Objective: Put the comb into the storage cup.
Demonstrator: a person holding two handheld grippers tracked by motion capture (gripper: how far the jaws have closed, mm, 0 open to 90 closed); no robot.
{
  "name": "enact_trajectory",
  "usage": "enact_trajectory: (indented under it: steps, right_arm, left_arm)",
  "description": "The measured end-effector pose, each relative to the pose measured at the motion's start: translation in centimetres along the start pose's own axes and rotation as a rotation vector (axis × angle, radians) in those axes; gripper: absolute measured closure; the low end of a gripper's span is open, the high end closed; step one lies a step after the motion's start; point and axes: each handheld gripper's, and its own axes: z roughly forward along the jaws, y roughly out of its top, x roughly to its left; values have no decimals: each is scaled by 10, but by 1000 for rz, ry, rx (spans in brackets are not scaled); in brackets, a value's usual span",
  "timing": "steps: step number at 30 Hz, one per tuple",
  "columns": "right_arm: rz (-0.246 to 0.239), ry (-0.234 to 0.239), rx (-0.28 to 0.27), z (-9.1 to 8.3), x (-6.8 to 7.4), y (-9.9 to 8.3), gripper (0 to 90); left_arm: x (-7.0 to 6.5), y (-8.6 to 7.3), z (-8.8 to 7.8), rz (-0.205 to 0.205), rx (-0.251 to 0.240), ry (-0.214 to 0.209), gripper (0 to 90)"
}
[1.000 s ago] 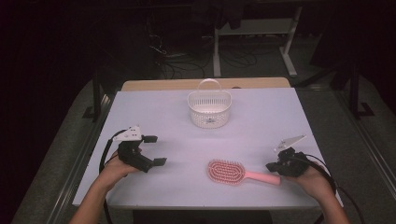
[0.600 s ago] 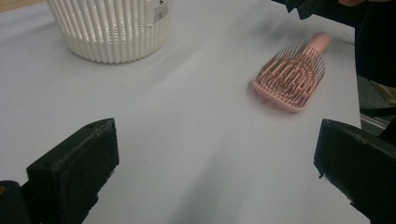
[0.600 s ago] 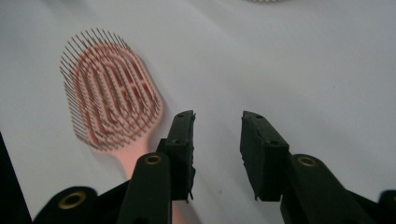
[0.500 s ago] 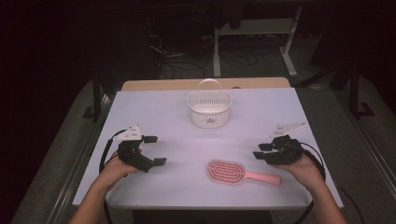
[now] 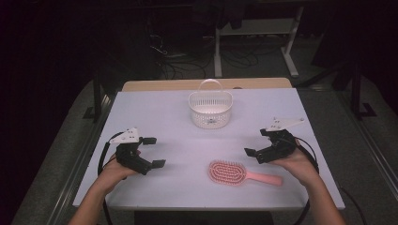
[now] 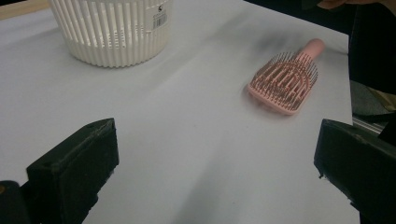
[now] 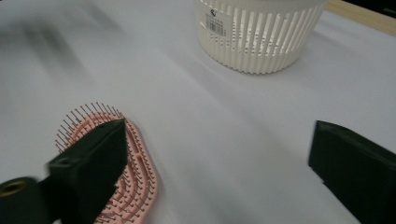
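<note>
High view is showing the white table (image 5: 155, 108) carrying everything: the slatted white basket (image 5: 210, 110) is standing upright toward the far edge, and the pink hairbrush (image 5: 228, 172) is lying bristles-up near the person's side, handle pointing right, well apart from the basket. Its handle end is sitting just beside the right hand, probably because that hand has just let it go. The right gripper (image 5: 256, 146) is hovering above and beside the handle; its jaws have just been opening and now are standing wide with nothing between them. The left gripper (image 5: 153, 152) is waiting over bare table, jaws equally spread and empty. Right gripper view is revealing the basket's barcode label (image 7: 215, 24) and the brush's bristles (image 7: 88, 116) close behind one jaw, details too small from above.
</note>
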Motion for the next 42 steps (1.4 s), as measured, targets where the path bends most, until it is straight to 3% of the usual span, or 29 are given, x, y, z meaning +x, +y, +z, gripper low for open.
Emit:
enact_trajectory:
  steps: [8,20,33,42]
  right_arm:
    - [0,23,-28,1,-1,-2,0]
    - [9,64,-20,-5,0,0,0]
    - [-29,89,-33,-8,4,9,0]
    - [-49,110,-16,0,7,19,0]
  left_arm:
    - [2,-1,-1,6,0,-8,0]
    - [2,-1,-3,4,3,-3,0]
    - [4,-2,-2,0,-1,-6,0]
    - [4,-2,-1,4,5,-7,0]
